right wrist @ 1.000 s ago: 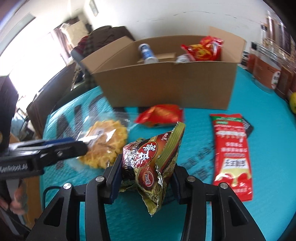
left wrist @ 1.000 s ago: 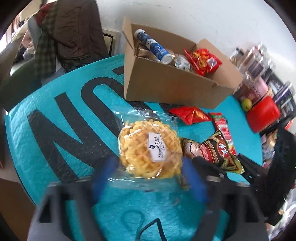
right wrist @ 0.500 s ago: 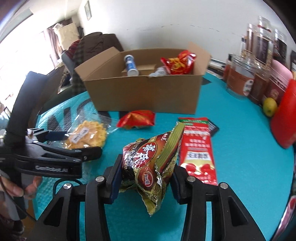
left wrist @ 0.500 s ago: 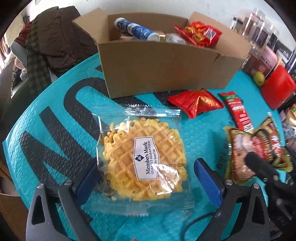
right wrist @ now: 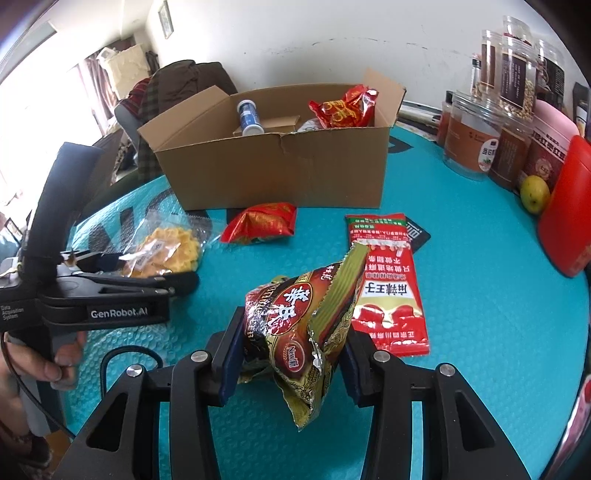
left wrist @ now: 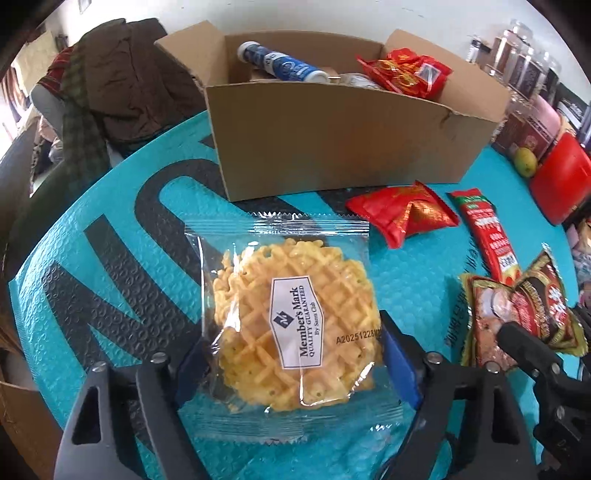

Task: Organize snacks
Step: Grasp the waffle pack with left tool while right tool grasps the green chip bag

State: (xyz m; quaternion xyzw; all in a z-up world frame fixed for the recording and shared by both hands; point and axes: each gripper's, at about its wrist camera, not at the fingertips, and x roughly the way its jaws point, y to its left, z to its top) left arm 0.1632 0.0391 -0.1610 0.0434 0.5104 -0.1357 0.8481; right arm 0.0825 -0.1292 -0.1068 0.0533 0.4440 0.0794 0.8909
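With the right gripper (right wrist: 291,354) clenched on the crinkly olive-and-red foil snack bag (right wrist: 306,325), the left gripper (left wrist: 291,363), its jaws just closing around the clear-wrapped round yellow waffle (left wrist: 295,325) lying on the teal mat (left wrist: 110,280), should pinch gently at both edges, avoiding crushing it before the cardboard box (left wrist: 343,144).

Plain white wall (right wrist: 295,40) runs behind the table's teal mat (right wrist: 480,258). Left of the wall, a chair (right wrist: 177,85) is piled with brown clothes, and further left a window (right wrist: 44,92) blows out bright with daylight. Small picture frame (right wrist: 165,18) hangs up there too.
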